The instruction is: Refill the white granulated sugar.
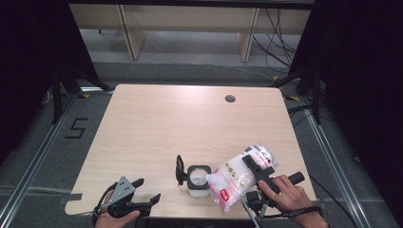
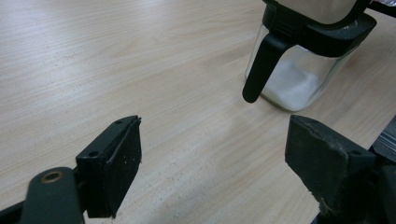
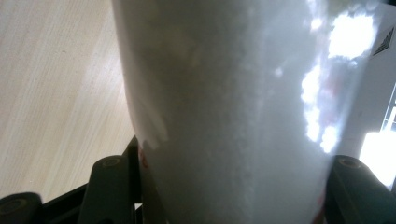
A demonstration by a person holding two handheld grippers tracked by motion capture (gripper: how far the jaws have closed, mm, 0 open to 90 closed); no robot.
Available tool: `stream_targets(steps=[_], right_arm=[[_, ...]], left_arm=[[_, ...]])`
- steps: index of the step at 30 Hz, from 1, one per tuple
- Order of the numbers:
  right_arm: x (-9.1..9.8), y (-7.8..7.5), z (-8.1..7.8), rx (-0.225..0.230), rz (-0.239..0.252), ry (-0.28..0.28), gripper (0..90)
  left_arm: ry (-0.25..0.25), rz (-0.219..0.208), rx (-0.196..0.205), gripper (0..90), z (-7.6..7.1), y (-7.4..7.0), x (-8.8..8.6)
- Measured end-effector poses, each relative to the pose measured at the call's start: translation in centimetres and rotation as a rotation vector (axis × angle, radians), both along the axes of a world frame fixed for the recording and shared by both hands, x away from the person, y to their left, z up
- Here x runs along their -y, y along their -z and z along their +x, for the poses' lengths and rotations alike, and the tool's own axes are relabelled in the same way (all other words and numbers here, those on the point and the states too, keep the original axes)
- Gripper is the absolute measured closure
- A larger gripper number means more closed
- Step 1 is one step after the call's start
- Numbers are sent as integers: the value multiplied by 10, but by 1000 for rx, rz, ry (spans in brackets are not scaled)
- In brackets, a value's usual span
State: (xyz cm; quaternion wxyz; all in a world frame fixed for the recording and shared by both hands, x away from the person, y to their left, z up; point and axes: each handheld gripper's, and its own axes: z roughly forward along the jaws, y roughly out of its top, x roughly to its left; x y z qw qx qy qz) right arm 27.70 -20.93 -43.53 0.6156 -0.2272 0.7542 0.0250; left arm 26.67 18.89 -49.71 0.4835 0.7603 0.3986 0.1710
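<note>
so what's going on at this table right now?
A person is pouring white granules from a plastic bag into a small clear jar with a black flip lid standing open. The right gripper is clamped on the bag, tilting its corner over the jar's mouth. The jar holds a shallow white layer. The left gripper rests open near the table edge, holding nothing.

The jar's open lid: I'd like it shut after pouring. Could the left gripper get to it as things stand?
Probably yes. The left gripper stands open with bare table between it and the jar; the bag comes in from the other side.
</note>
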Motion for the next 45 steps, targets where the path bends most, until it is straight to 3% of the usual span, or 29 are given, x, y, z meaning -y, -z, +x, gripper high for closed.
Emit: stream_targets(steps=[1, 5, 6, 9, 10, 13, 15, 20, 21, 24, 25, 29, 31, 32, 36, 39, 42, 45], right_arm=[[-1, -2, 1, 5, -21, -17, 427], [0, 0, 0, 6, 5, -6, 428], [-1, -2, 1, 6, -20, -17, 428], [-1, -2, 1, 8, -23, -18, 428], [0, -2, 1, 4, -16, -7, 428], [2, 0, 1, 1, 13, 4, 428], [2, -3, 1, 3, -14, -3, 428], [5, -3, 1, 7, 21, 11, 428], [3, -5, 2, 19, -1, -15, 428], [3, -6, 3, 23, -9, -32, 428], [4, -4, 2, 8, 14, -3, 428], [5, -2, 1, 2, 24, 9, 429], [3, -4, 2, 12, 0, -12, 429], [4, -2, 1, 4, 20, 8, 429], [4, -2, 1, -6, 14, 11, 429], [1, -5, 2, 13, -24, -29, 430], [1, -5, 3, 16, -23, -38, 429], [1, -4, 2, 4, -13, -17, 429]], left_arm=[[-2, -5, 0, 182, 0, 0, 1], [2, 0, 0, 182, 0, 0, 0], [-4, -14, 1, 182, 0, 0, 1], [-2, -11, 0, 182, -1, 1, 1], [3, 4, 0, 182, 0, 0, 0], [-1, -8, 2, 182, -1, 1, 1], [-2, -10, 0, 182, -1, 1, 1], [-2, -11, 0, 182, -1, 1, 1], [2, 2, 0, 182, -1, 0, 0], [0, 1, -1, 182, -1, 0, 0], [1, 1, -1, 182, -1, 1, 0], [-1, 3, -2, 182, 0, 0, 0], [-2, 7, -5, 182, -2, 1, 0], [0, 12, -6, 182, -1, 0, 0], [-3, -2, -2, 182, -1, 1, 0], [13, 18, 10, 182, 0, 0, -2], [-2, -3, -3, 182, -1, 1, 0], [7, 12, 7, 182, 0, 0, -2]])
